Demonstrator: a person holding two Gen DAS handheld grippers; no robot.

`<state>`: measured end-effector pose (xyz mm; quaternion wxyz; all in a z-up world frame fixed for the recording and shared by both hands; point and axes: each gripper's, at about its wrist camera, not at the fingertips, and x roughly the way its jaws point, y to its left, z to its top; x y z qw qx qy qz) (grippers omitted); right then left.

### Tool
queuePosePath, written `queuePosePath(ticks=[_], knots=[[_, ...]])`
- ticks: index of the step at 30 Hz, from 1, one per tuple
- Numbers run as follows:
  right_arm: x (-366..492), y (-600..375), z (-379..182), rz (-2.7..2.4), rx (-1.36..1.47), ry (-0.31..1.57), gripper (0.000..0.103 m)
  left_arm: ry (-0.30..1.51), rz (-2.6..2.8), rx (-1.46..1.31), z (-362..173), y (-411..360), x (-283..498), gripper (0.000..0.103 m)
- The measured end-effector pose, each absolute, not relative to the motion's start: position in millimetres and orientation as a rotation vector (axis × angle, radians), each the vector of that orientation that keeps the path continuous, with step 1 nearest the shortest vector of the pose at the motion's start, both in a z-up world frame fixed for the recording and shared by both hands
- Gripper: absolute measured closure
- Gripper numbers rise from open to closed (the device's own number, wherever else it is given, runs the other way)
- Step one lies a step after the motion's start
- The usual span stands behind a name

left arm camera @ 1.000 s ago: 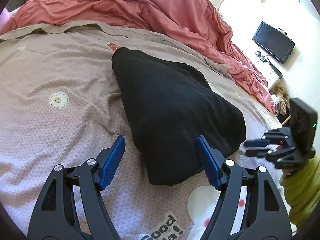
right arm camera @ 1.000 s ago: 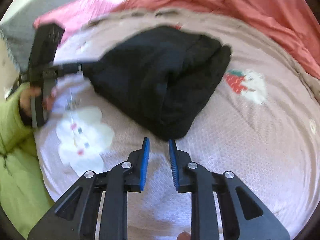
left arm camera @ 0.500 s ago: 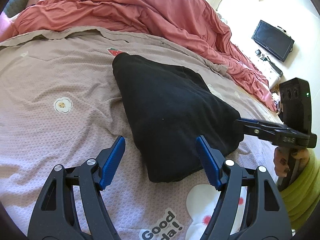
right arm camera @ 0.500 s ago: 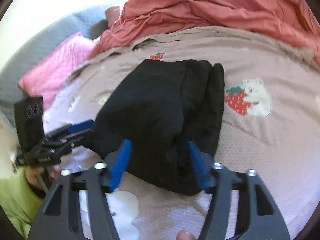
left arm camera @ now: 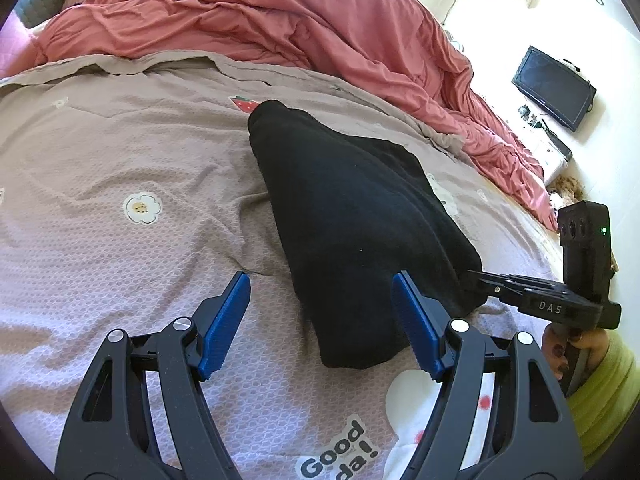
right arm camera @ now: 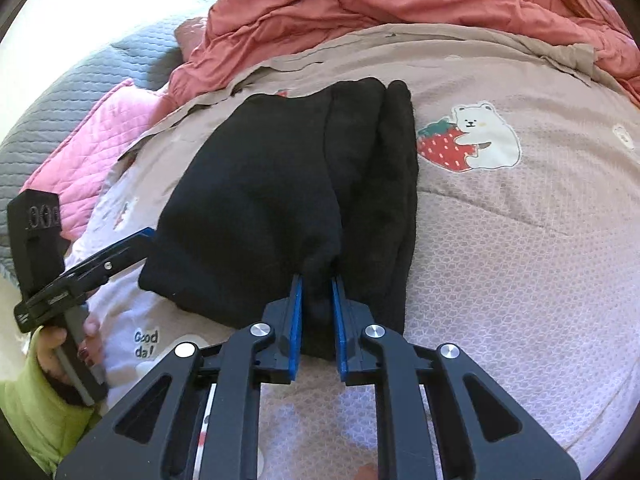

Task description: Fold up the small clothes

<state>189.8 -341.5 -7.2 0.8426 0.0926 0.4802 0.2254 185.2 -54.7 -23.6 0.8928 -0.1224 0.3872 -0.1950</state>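
Since a second ago the right tool has swung in from beside the black garment and rolled onto its near edge; left tool has hardly shifted. Left tool [left arm camera: 322, 320] hangs released, jaws wide, over the near corner of the black garment [left arm camera: 360, 216], pads not pressing it. Garment lies part-folded on the bed's brown patterned sheet [left arm camera: 120, 160], layered edges stacked along one side, red duvet [left arm camera: 304, 28] bunched behind it. Right tool [right arm camera: 316, 312] is closing, a bunch of the garment's near hem between the blue pads and already pinched. Step looks like: grab the near edge for another fold. My read of what's next: finish the right clamp, get the left tool biting the other near corner, then lift both level and carry the edge over toward the far end. Readable text: "Good da!" on the sheet print [right arm camera: 146, 344]; "DAS" on the right tool body [left arm camera: 550, 307]. Bear-and-strawberry print [right arm camera: 468, 140] carries no words.
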Motion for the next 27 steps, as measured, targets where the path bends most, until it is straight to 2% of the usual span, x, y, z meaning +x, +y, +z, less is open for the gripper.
queuePosePath(ticks=[7, 9, 12, 19, 27], knots=[[185, -339, 7, 0.457, 0.177, 0.997, 0.079, 0.801, -0.399, -0.250, -22, -53, 184, 0.032], [182, -338, 16, 0.454, 0.154, 0.978, 0.070, 0.798, -0.396, -0.253, -22, -51, 184, 0.032], [178, -341, 27, 0.456, 0.152, 0.947, 0.063, 0.792, -0.390, -0.263, -20, -47, 184, 0.031], [177, -352, 37, 0.430, 0.172, 0.905, 0.054, 0.779, -0.362, -0.286, -16, -35, 185, 0.028], [187, -357, 47, 0.396, 0.199, 0.867, 0.036, 0.770, -0.323, -0.323, -13, -17, 185, 0.024]])
